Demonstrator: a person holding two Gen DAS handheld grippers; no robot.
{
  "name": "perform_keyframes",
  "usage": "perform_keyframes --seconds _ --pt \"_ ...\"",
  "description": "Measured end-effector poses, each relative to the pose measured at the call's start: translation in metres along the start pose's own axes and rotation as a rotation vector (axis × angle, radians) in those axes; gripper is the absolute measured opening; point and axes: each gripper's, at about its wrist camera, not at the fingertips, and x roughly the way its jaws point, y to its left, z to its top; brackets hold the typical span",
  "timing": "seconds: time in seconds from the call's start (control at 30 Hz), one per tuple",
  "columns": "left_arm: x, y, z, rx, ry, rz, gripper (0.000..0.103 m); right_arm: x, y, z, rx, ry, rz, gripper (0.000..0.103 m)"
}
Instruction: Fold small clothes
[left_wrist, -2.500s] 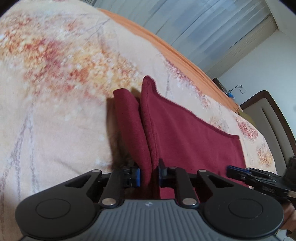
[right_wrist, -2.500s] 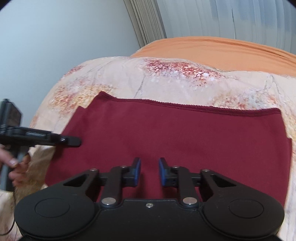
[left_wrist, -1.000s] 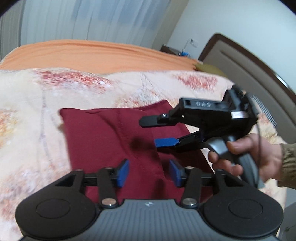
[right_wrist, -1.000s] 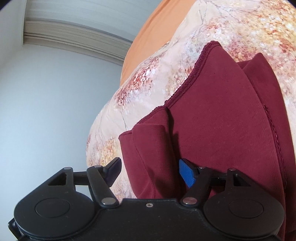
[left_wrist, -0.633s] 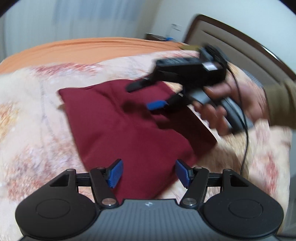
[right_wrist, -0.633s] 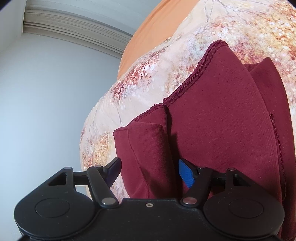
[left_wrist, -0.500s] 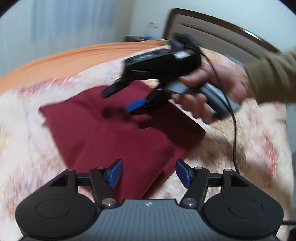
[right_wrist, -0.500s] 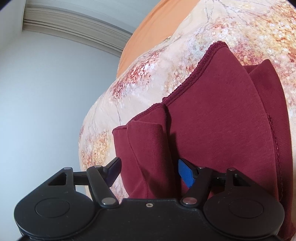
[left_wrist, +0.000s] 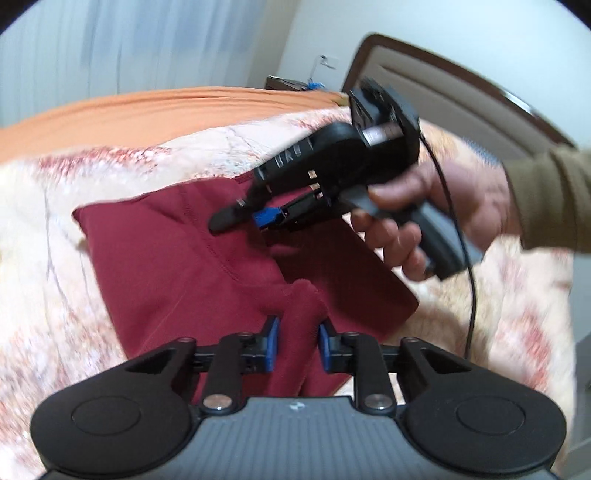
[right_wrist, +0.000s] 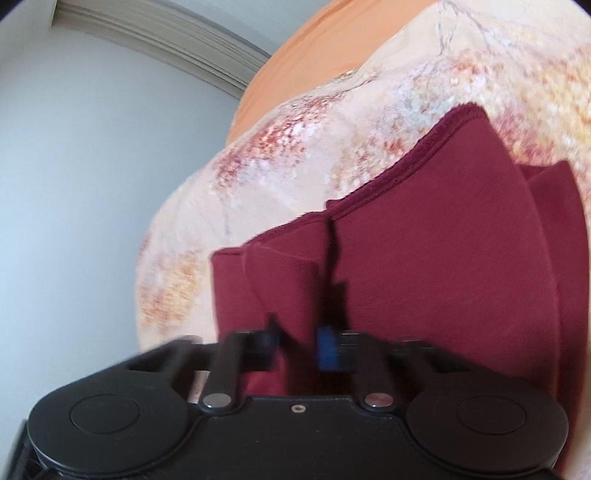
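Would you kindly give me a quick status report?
Left claw and right claw closing on dark red knit garment, fabric between both. Garment on floral bedspread. Nothing obstructing.

Both jaws closing at once: the left gripper pinches a raised fold of maroon garment, while the right gripper, gripped by a bare hand in an olive sleeve, nips the far edge.

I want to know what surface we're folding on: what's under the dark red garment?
The dark red garment lies on a floral bedspread, which shows all around it; an orange sheet lies beyond. Whatever sits directly beneath the cloth is covered.
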Motion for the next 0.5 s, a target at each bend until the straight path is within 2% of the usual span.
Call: perform_keyframes --seconds 0.23,0.5 --pt "-0.017 0.002 0.007 -0.106 -0.057 -0.062 0.022 -0.018 0.006 0.003 -0.032 -0.033 0.046 0.017" --pt "-0.020 -0.014 0.018 -0.107 -0.097 -0.103 0.022 -0.043 0.011 0.012 -0.056 -0.059 0.047 0.017"
